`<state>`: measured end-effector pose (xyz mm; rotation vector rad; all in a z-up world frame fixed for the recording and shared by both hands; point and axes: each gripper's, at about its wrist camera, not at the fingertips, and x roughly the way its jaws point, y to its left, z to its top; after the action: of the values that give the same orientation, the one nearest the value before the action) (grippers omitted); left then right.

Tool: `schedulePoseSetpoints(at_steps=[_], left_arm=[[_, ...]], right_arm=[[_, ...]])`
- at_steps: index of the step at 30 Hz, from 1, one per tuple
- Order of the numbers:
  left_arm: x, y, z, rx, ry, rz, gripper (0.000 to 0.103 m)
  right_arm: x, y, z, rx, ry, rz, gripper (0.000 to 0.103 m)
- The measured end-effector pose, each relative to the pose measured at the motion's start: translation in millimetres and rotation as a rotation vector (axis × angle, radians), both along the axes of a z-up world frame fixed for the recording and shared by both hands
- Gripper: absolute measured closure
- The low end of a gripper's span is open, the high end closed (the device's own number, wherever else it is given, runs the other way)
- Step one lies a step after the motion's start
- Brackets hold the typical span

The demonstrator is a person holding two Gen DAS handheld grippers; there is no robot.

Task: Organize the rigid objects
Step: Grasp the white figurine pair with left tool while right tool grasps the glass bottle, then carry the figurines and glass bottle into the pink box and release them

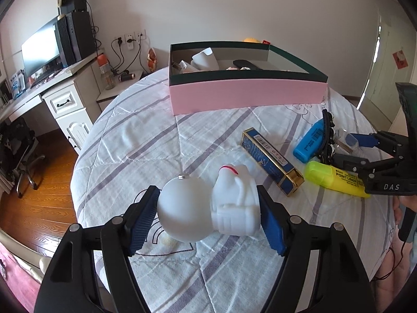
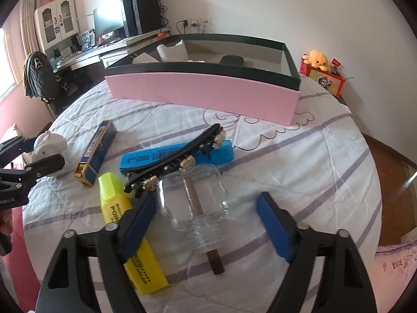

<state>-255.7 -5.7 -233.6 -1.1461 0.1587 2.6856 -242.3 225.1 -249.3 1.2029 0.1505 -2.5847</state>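
Observation:
My left gripper [image 1: 208,214] is shut on a white astronaut figure [image 1: 206,206], its pads on the round head and the body, just above the bed. My right gripper [image 2: 208,211] is open around a clear glass jar [image 2: 195,203] that lies on its side with a brown stick in it; the left pad touches the jar, the right pad stands apart. A pink box with a dark green rim [image 1: 245,94] stands at the back and holds several objects; it also shows in the right wrist view [image 2: 203,94].
On the striped bedspread lie a blue and gold box [image 1: 271,161], a blue highlighter [image 2: 177,156], a yellow highlighter [image 2: 125,232] and a black hair clip [image 2: 177,161]. A desk with a monitor [image 1: 39,49] stands to the left. A wooden floor [image 1: 39,195] lies below the bed's edge.

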Motion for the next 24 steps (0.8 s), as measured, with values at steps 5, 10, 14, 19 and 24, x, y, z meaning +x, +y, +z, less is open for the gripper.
schedulePoseSetpoints(at_steps=[5, 10, 14, 19, 24], left_arm=[[-3, -5, -2, 0.017, -0.003, 0.031, 0.021], [-3, -3, -2, 0.024, 0.014, 0.020, 0.031], [-5, -5, -5, 0.036, 0.014, 0.016, 0.030], [-10, -5, -13, 0.042, -0.034, 0.024, 0.030], [-6, -3, -13, 0.038, -0.010, 0.033, 0.031]], right_arm=[[2, 9, -1, -0.013, 0.022, -0.017, 0.047], [4, 12, -2, -0.019, 0.033, -0.021, 0.050], [4, 11, -3, -0.012, 0.037, -0.025, 0.050], [4, 12, -3, -0.015, 0.038, -0.026, 0.050], [5, 15, -3, -0.027, 0.046, -0.027, 0.052]])
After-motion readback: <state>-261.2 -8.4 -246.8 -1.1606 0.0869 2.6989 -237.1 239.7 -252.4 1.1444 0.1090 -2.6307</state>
